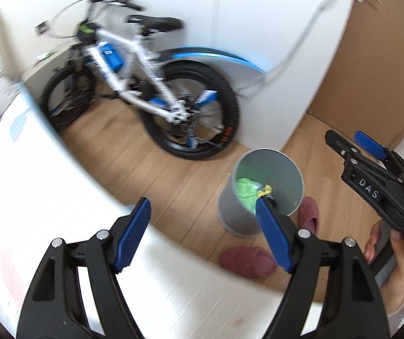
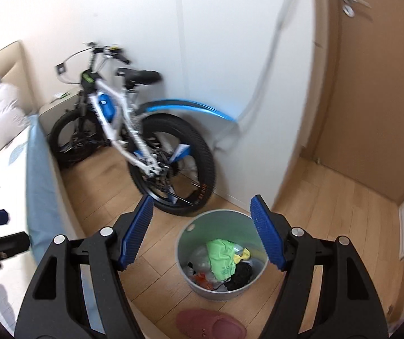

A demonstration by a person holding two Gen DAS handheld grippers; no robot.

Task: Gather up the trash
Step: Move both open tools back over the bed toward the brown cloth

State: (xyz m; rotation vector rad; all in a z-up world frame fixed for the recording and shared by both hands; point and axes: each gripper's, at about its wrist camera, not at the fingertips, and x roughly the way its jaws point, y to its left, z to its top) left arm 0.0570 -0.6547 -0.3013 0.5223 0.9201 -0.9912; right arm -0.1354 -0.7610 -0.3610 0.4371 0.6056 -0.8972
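Trash is seen already inside the grey bin [image 2: 221, 257]; the left gripper [image 1: 203, 236] and right gripper [image 2: 202, 233] are held wide, nothing gripped.

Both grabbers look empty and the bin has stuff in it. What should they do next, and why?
Probably swing away to look for more trash: both the left gripper and the right gripper are open and hold nothing, while the bin already holds wrappers.
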